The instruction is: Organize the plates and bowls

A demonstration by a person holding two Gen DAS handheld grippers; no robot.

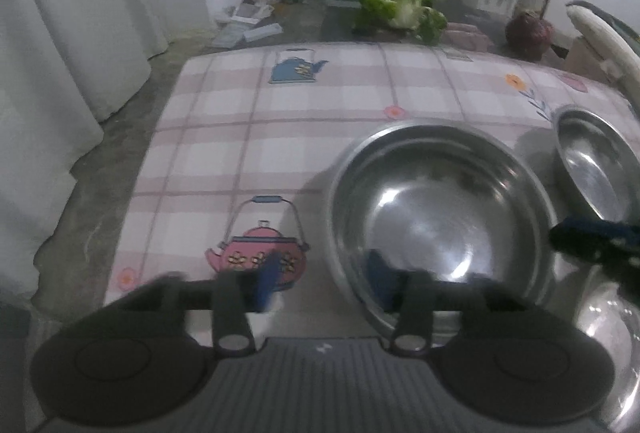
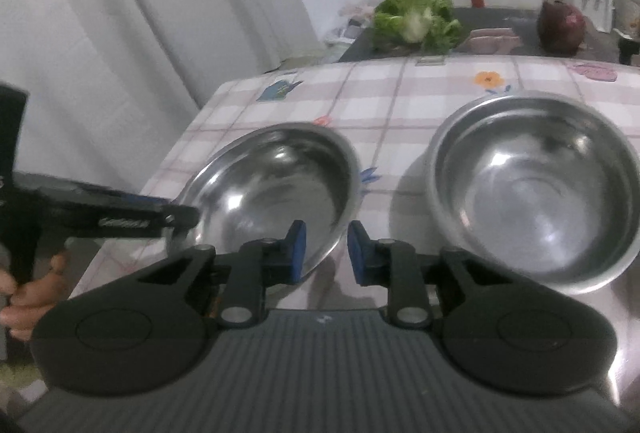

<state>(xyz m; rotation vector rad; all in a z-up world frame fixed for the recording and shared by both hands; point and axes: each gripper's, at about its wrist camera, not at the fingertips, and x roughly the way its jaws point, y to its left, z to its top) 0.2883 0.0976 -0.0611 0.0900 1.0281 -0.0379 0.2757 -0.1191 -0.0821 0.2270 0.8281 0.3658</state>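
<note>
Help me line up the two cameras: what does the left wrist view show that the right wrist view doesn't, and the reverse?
Left wrist only: the pink teapot print on the tablecloth, and the left tool's open jaws astride the left bowl's rim. Right wrist only: the hand gripping the left tool, and the right tool's jaws, narrowly apart by that bowl's near edge. Both: the left bowl, the right bowl and the lettuce behind the table.

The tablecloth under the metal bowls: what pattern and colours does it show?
The tablecloth is pink-and-white check with printed teapots and flowers, clearest in the left wrist view.
</note>
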